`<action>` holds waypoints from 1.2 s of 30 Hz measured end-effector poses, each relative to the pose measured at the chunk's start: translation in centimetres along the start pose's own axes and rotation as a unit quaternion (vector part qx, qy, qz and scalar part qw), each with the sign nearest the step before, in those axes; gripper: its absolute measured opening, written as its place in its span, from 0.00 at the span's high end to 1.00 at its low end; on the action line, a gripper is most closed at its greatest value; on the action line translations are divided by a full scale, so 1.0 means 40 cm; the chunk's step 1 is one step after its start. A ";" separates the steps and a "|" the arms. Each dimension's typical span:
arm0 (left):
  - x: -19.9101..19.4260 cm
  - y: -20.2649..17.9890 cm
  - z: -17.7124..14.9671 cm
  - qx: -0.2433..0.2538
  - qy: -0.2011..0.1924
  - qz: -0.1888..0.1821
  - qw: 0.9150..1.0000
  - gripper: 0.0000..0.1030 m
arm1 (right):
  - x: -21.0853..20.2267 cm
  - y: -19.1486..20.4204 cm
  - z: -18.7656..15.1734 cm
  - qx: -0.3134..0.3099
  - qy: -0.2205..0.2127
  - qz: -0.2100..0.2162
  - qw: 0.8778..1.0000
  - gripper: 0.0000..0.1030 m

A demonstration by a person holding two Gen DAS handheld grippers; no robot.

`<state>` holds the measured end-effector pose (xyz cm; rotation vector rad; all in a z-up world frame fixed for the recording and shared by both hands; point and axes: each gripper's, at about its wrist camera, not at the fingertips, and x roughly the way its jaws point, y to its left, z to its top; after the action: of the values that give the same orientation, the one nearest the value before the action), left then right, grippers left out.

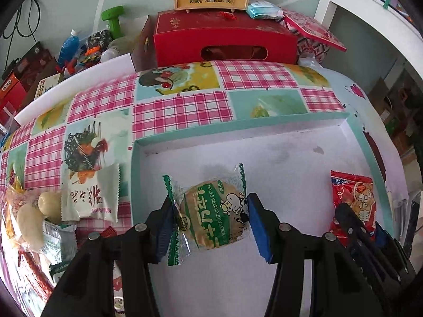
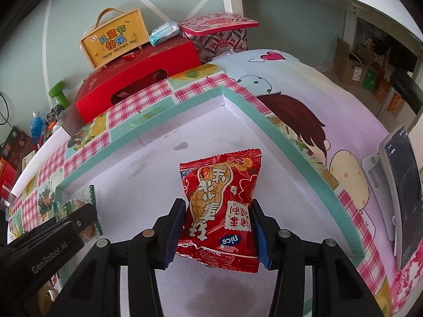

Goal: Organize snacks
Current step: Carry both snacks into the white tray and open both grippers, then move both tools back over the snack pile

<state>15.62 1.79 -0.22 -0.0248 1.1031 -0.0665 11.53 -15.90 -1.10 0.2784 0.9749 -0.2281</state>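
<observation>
While clamped, biscuit packet (image 1: 211,215) between left gripper (image 1: 210,227).

Patchwork-clothed table (image 1: 179,111) bearing teal tray (image 1: 134,163), snack packets (image 1: 90,195).

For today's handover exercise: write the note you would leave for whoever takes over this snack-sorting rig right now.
Left gripper: shut on the green biscuit packet, held over the teal-rimmed tray.
Right gripper: shut on the red peanut snack bag, over the same tray, toward its right side.
Done: nothing lies loose in the tray that these views show.
Left: set both packets down in the tray, then fetch the white packet and the other snacks beside it on the checked tablecloth, left of the tray.
</observation>
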 end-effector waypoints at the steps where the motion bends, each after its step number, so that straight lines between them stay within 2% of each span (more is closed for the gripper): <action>1: 0.001 -0.001 0.000 -0.001 0.000 -0.002 1.000 0.46 | 0.000 -0.001 0.000 0.000 0.001 -0.001 1.000 0.50; 3: 0.003 -0.002 -0.002 0.001 0.002 -0.002 1.000 0.46 | -0.001 0.002 0.001 -0.004 0.002 -0.006 1.000 0.50; 5: 0.001 -0.001 -0.004 0.002 0.001 0.000 1.000 0.39 | -0.003 0.006 0.001 -0.010 0.003 -0.013 1.000 0.49; 6: -0.003 0.001 -0.005 0.000 0.001 0.000 1.000 0.37 | -0.003 0.008 0.001 -0.012 0.004 -0.014 1.000 0.45; 7: -0.008 0.005 -0.005 -0.004 0.000 -0.001 1.000 0.35 | -0.005 0.009 0.002 -0.015 0.004 -0.015 1.000 0.34; 9: -0.021 0.012 -0.006 -0.009 -0.002 -0.001 1.000 0.31 | -0.013 0.012 0.001 -0.021 0.003 -0.018 1.000 0.24; 11: -0.038 0.020 -0.006 -0.012 -0.007 0.007 1.000 0.27 | -0.017 0.015 0.000 -0.025 0.003 -0.020 0.999 0.21; 14: -0.055 0.032 -0.008 -0.018 -0.013 0.015 1.000 0.20 | -0.022 0.021 -0.003 -0.031 0.006 -0.020 0.999 0.12; 16: -0.063 0.043 -0.013 -0.023 -0.016 0.021 0.999 0.17 | -0.028 0.026 -0.005 -0.034 0.004 -0.020 0.999 0.01; 20: -0.080 0.078 -0.023 -0.040 -0.024 0.040 0.998 0.07 | -0.050 0.036 -0.008 -0.041 -0.005 -0.018 0.999 0.00; 29: -0.159 0.157 -0.059 -0.058 -0.039 0.078 0.995 0.07 | -0.107 0.060 -0.027 -0.047 -0.012 -0.009 0.999 0.00; 36: -0.209 0.255 -0.115 -0.087 -0.040 0.098 0.991 0.07 | -0.140 0.112 -0.069 -0.074 0.004 0.007 0.997 0.00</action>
<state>8.18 12.56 4.64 -0.0733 1.0244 0.2060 7.73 -10.39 2.71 0.1506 0.9929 -0.1400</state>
